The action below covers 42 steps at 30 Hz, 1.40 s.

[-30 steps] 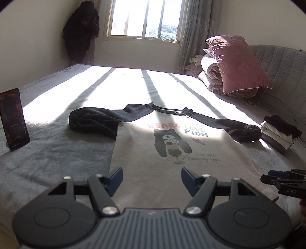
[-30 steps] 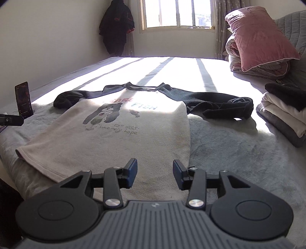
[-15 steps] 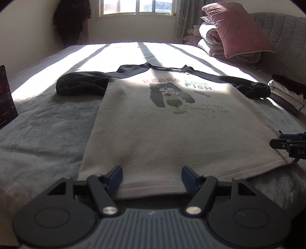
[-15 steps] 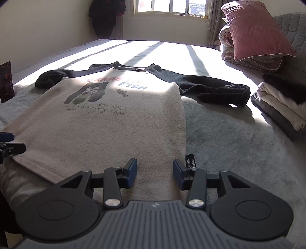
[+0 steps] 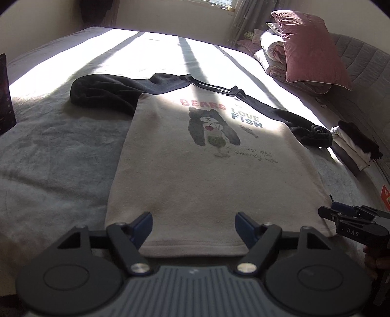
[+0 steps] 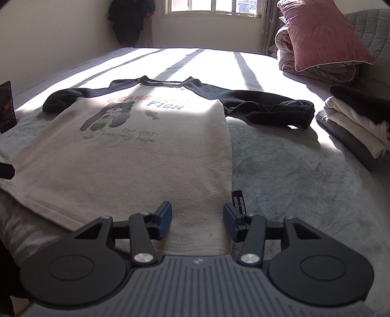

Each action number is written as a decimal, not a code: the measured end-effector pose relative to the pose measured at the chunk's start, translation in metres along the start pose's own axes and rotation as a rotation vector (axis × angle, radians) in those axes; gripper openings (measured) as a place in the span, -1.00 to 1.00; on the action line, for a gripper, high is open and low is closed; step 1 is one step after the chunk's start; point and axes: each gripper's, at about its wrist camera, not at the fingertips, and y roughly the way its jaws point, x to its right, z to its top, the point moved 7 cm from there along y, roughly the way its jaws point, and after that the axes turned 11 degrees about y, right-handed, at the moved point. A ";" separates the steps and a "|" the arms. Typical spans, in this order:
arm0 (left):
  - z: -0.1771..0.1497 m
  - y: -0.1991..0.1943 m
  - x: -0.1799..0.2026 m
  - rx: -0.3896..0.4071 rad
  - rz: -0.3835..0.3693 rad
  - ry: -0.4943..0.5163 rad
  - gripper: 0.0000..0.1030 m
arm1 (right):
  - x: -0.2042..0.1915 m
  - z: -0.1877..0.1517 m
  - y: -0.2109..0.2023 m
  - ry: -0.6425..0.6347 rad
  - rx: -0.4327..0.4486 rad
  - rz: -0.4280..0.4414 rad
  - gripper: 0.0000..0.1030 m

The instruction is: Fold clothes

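Across the grey bed (image 5: 56, 156) a cream sweatshirt (image 5: 209, 185) lies flat, face up, its hem toward the near edge and its dark neckline toward the window (image 6: 212, 6). A bear print and the words "BEARS LOVE FISH" sit on its chest, half in a bar of sunlight. Both dark sleeves are spread sideways: one bunched at the left shoulder, the other trailing right and ending in a crumpled cuff near a stack of folded clothes (image 6: 353, 124).

At the hem's left corner hangs the left hand-held gripper (image 5: 193, 223), tilted downward, its blue pads (image 5: 143, 223) wide apart. Its jaws have just been opening; the hem lies below and between them, but the pads do not press on it.

At the hem's right corner hangs the right hand-held gripper (image 6: 197, 218), also tilted down. Its jaws have likewise just been opening and stand moderately apart, with the cloth's edge between them and nothing pinched. A small black label (image 6: 238, 202) sticks out of the side seam just beside its right pad.

A pink pillow (image 6: 321, 34) leans on rolled bedding by the headboard. A dark card (image 5: 6, 92) stands upright at the bed's left edge, and a dark garment (image 6: 131, 19) hangs in the far corner.
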 end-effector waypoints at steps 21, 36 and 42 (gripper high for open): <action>0.117 0.040 -0.075 0.122 0.096 -0.050 0.64 | -0.072 0.081 0.026 -0.055 0.010 0.069 0.11; 0.099 0.085 -0.185 0.099 0.332 -0.256 0.66 | -0.222 0.177 0.114 -0.099 0.061 0.316 0.21; 0.099 0.092 -0.209 0.110 0.322 -0.379 0.64 | -0.261 0.186 0.165 -0.061 0.016 0.401 0.23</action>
